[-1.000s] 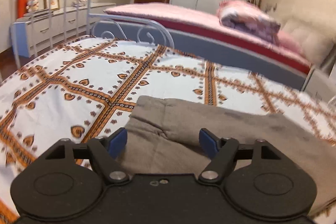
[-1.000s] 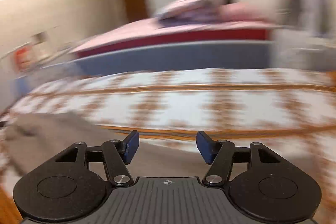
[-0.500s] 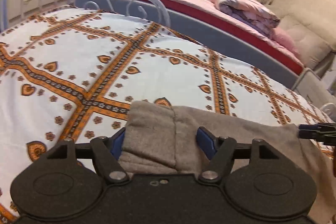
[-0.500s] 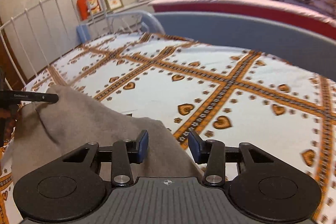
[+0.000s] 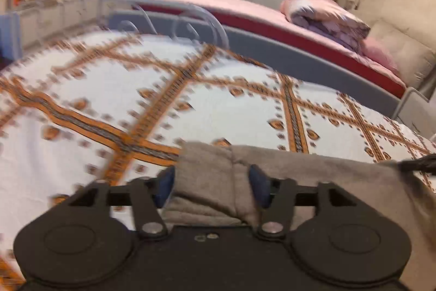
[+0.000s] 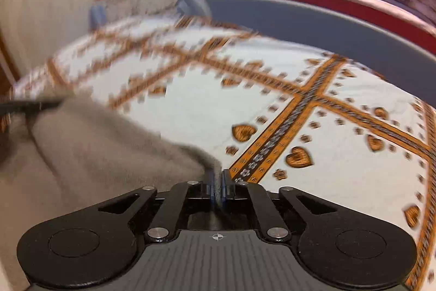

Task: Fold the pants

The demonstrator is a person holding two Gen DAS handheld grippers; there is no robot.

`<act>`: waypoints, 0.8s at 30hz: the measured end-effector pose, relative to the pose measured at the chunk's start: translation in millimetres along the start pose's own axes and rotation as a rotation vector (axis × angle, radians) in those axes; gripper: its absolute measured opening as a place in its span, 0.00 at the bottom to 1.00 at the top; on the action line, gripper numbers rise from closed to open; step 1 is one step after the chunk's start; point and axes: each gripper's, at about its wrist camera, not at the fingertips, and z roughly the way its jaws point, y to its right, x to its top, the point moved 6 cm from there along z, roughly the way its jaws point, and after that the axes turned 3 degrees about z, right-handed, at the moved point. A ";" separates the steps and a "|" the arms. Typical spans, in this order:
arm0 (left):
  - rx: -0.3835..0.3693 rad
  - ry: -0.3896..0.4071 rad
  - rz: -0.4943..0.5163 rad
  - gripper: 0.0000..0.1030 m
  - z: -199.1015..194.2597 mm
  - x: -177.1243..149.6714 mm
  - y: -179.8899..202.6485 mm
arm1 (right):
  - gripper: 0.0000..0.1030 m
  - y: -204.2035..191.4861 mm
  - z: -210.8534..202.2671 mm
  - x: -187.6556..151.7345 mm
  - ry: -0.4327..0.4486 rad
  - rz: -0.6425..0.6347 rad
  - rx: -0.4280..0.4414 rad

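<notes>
Our left gripper (image 5: 212,183) is a matte black plastic assembly with two rounded, disc-embossed lobes at its sides. Two black link arms pivot on shiny silver screw heads, and each finger ends in a dark blue pad (image 5: 164,183). Two small round metal fasteners sit at the centre of its smooth black deck.

Our right gripper (image 6: 217,186) has the same black lobes, link arms and silver pivot screws, with further small silver pins near the fingers. Its deck is grey, ribbed lengthwise, and carries a small white crosshair mark. Its blue pads show only as thin edges.
</notes>
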 end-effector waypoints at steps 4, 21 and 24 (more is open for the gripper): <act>0.010 0.062 -0.035 0.66 -47.3 -8.3 -1.1 | 0.06 29.3 -101.5 -5.8 0.187 0.050 -0.049; 0.036 -0.062 0.028 0.87 -88.7 -66.6 56.5 | 0.06 239.9 -426.9 -310.7 0.373 1.088 -0.417; 0.049 -0.070 0.018 0.87 -87.3 -70.6 56.1 | 0.06 247.5 -427.5 -317.7 0.334 1.082 -0.424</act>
